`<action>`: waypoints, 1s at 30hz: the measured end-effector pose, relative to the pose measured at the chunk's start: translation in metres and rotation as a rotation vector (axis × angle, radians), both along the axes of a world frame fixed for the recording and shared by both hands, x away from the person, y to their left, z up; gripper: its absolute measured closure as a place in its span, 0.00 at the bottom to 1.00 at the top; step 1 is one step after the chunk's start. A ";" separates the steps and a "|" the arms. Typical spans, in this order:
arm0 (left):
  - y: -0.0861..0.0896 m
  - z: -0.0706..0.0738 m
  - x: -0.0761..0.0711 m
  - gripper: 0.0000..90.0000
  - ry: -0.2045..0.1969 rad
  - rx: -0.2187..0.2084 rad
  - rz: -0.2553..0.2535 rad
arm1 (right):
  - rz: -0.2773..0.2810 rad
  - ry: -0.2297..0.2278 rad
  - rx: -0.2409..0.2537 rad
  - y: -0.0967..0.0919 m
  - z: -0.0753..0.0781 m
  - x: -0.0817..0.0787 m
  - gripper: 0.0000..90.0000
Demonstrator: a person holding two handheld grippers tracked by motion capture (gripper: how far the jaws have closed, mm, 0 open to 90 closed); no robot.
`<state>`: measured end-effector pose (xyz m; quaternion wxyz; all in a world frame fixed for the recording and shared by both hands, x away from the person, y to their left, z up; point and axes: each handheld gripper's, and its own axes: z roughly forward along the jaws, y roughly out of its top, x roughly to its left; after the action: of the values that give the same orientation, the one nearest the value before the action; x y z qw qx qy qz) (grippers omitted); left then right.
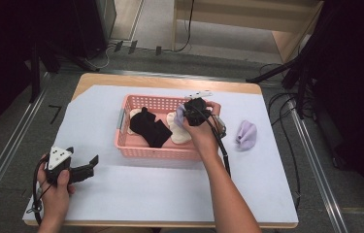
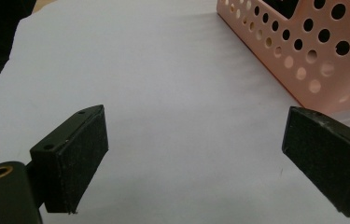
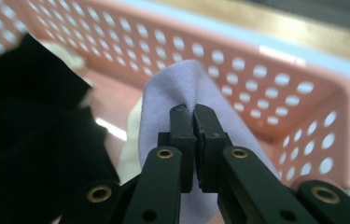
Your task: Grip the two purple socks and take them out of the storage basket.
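Since the right gripper is pinched tight on the lilac sock — soft, floppy, light — a bunched fold grips fine.

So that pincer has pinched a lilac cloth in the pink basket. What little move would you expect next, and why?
Probably a lift straight up and out. The right gripper is shut on the lilac cloth, which sits inside the basket among a black cloth and a white one. A second lilac cloth lies on the table to the right, so that looks like the likely drop spot.
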<state>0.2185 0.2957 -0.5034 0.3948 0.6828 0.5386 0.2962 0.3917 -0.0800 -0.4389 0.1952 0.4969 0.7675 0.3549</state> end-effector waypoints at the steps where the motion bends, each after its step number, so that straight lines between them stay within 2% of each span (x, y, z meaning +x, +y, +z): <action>1: 0.000 0.000 0.000 0.09 0.000 0.001 0.000 | 0.003 -0.027 0.008 -0.001 0.003 -0.003 0.98; 5: 0.000 0.000 0.000 0.09 0.000 0.001 0.000 | 0.031 -0.144 0.039 -0.004 0.012 -0.013 0.98; 11: 0.000 0.000 0.000 0.09 0.000 0.000 0.000 | 0.073 -0.265 0.068 -0.005 0.023 -0.026 0.98; 12: 0.000 0.000 0.000 0.09 0.000 0.000 0.000 | 0.083 -0.305 0.071 -0.006 0.024 -0.030 0.98; 13: 0.000 0.000 0.000 0.09 0.000 0.000 0.000 | 0.083 -0.305 0.071 -0.006 0.024 -0.030 0.98; 18: 0.000 0.000 0.000 0.09 -0.001 0.000 0.001 | 0.086 -0.391 0.126 -0.010 0.026 -0.037 0.98; 19: 0.000 0.000 0.000 0.09 -0.001 0.001 0.001 | 0.084 -0.431 0.138 -0.011 0.027 -0.041 0.98; 21: 0.000 0.000 0.000 0.09 -0.001 0.001 0.002 | 0.088 -0.440 0.144 -0.012 0.028 -0.042 0.98; 24: 0.000 0.000 0.000 0.09 -0.001 0.002 0.002 | 0.089 -0.488 0.156 -0.013 0.033 -0.047 0.98; 26: 0.000 0.000 0.000 0.09 -0.001 0.003 0.001 | 0.084 -0.515 0.164 -0.015 0.036 -0.049 0.98; 29: 0.000 0.000 0.000 0.09 -0.002 0.004 0.000 | 0.043 -0.560 0.188 -0.023 0.041 -0.052 0.98; 30: 0.000 0.000 0.000 0.09 -0.001 0.004 0.000 | 0.043 -0.560 0.188 -0.023 0.041 -0.052 0.98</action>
<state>0.2185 0.2959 -0.5034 0.3940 0.6833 0.5378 0.2976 0.3395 -0.1026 -0.3978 0.3450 0.3792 0.6580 0.5515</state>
